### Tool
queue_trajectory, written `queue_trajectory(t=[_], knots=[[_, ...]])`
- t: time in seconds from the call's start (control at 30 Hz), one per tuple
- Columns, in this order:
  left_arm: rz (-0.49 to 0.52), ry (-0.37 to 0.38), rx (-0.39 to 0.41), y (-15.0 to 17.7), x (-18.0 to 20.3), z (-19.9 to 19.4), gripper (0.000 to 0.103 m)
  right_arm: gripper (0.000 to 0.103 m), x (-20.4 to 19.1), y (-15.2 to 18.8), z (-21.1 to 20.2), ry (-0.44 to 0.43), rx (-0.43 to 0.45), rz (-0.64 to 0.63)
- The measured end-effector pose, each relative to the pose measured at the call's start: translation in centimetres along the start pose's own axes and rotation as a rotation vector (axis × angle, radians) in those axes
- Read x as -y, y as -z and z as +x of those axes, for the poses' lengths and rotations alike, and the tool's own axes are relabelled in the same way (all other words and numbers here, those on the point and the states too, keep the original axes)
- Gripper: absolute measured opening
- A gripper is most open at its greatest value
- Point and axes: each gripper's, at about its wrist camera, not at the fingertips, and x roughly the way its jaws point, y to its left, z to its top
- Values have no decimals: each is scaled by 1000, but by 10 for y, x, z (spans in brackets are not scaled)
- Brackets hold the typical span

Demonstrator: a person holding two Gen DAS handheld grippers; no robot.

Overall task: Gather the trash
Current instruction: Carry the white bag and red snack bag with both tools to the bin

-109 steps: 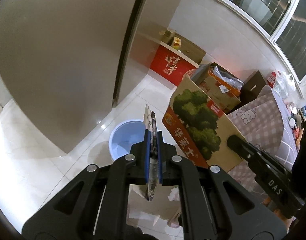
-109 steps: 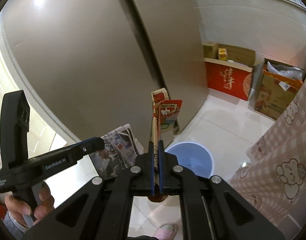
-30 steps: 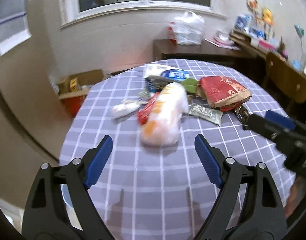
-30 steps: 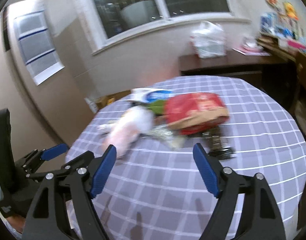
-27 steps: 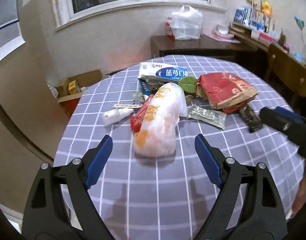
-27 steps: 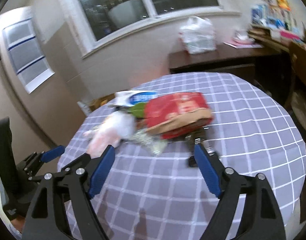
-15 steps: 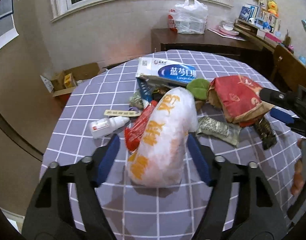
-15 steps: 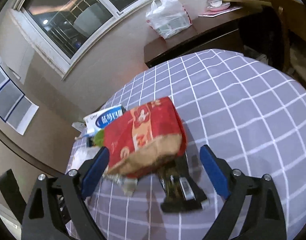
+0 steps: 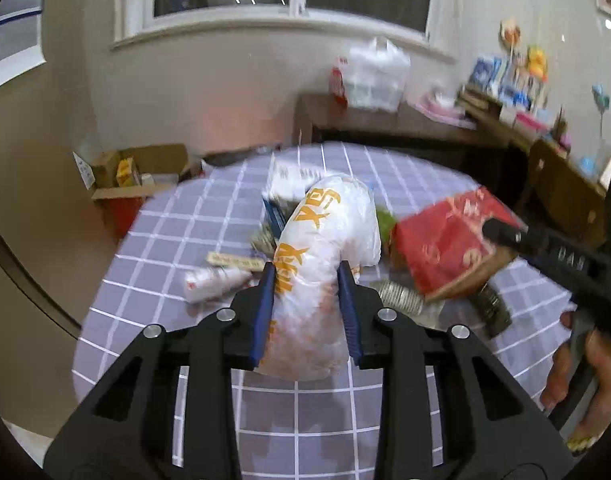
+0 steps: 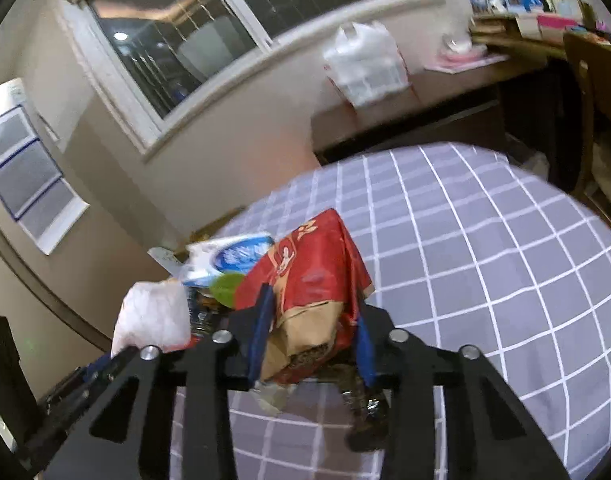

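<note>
A heap of trash lies on a round table with a purple checked cloth (image 9: 153, 240). My left gripper (image 9: 305, 280) is shut on a white plastic bag with orange print (image 9: 321, 248); the bag also shows in the right wrist view (image 10: 153, 316). My right gripper (image 10: 311, 312) is shut on a red and brown paper bag (image 10: 313, 280), which also shows in the left wrist view (image 9: 445, 248). A small white bottle (image 9: 213, 280), a silver wrapper (image 9: 397, 298), a dark wrapper (image 9: 493, 312), a green scrap (image 10: 225, 288) and a white and blue pack (image 10: 233, 258) lie around them.
Behind the table stand a dark sideboard (image 10: 425, 112) with a white plastic bag (image 10: 365, 64) and a cluttered shelf (image 9: 517, 100). Cardboard boxes (image 9: 133, 172) sit on the floor at the left. A wooden chair (image 10: 593, 92) stands at the right. The purple cloth (image 10: 485, 240) stretches right.
Both grippers moved in to the heap and closed: the left on the white plastic bag, the right on the red paper bag. Earlier, each held flat paper or card over a blue bin.
</note>
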Motion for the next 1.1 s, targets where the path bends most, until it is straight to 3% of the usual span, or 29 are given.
queue_trajectory(t=[0.23, 0.47, 0.83, 1.1], knots=[[-78, 38, 90, -5, -28, -57, 30, 34, -51, 5, -53, -25, 129, -112], [-140, -14, 142, 9, -80, -107, 30, 34, -138, 36, -70, -143, 114, -217], [-299, -262, 148, 77, -236, -173, 30, 34, -318, 146, -20, -338, -52, -412], [-452, -427, 85, 132, -348, -178, 30, 35, -398, 214, 42, -370, -146, -515]])
